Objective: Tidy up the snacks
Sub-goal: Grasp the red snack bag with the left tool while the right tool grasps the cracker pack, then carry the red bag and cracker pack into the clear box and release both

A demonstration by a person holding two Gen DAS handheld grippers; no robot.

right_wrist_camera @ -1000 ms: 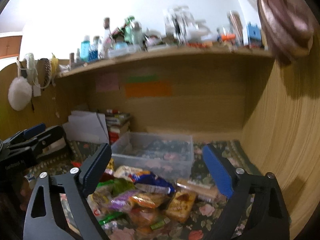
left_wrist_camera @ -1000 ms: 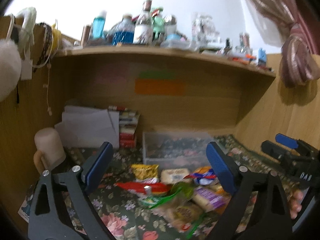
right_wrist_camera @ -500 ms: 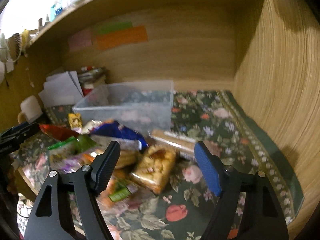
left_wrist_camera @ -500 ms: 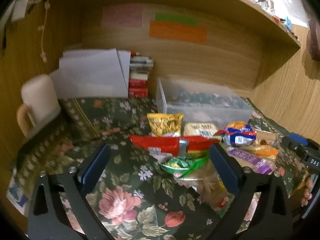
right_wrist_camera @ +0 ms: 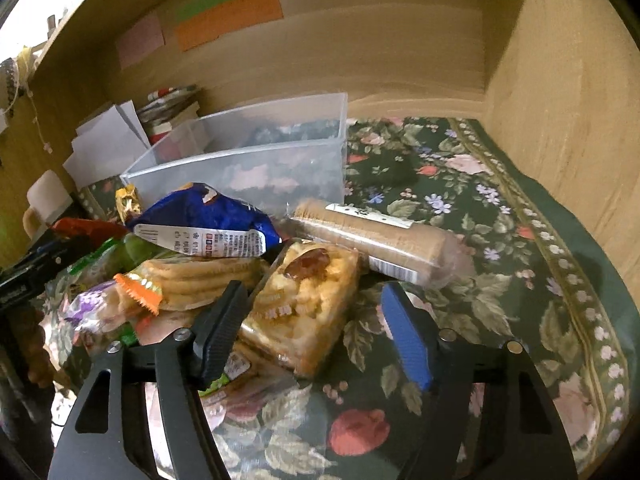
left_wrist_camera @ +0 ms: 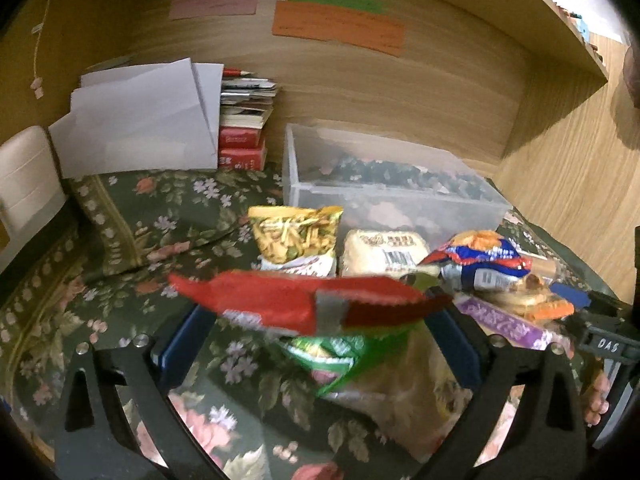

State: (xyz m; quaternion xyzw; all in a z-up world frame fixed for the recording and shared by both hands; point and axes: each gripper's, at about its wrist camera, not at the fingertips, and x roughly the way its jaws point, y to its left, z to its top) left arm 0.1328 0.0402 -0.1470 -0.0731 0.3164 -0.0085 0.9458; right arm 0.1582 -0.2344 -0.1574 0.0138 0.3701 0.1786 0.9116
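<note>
A pile of snack packets lies on the floral cloth in front of a clear plastic bin [left_wrist_camera: 392, 196], which also shows in the right wrist view [right_wrist_camera: 248, 168]. My left gripper [left_wrist_camera: 316, 344] is open, its jaws either side of a red packet [left_wrist_camera: 296, 300] and a green packet [left_wrist_camera: 340, 356]. My right gripper [right_wrist_camera: 312, 320] is open around a clear-wrapped pastry [right_wrist_camera: 304, 304]. A blue packet [right_wrist_camera: 204, 220], a brown biscuit roll [right_wrist_camera: 372, 240], a yellow snack bag [left_wrist_camera: 296, 236] and a pale packet [left_wrist_camera: 384, 252] lie nearby.
White papers [left_wrist_camera: 140, 120] and a stack of books [left_wrist_camera: 244, 120] stand at the back left. A cream mug [left_wrist_camera: 24, 184] sits far left. A wooden wall [right_wrist_camera: 568, 100] closes the right side. The floral cloth [right_wrist_camera: 480, 200] stretches right of the pile.
Both grippers have tilted down and moved closer to the snack pile. The left jaws now flank the red packet; the right jaws now flank the pastry.
</note>
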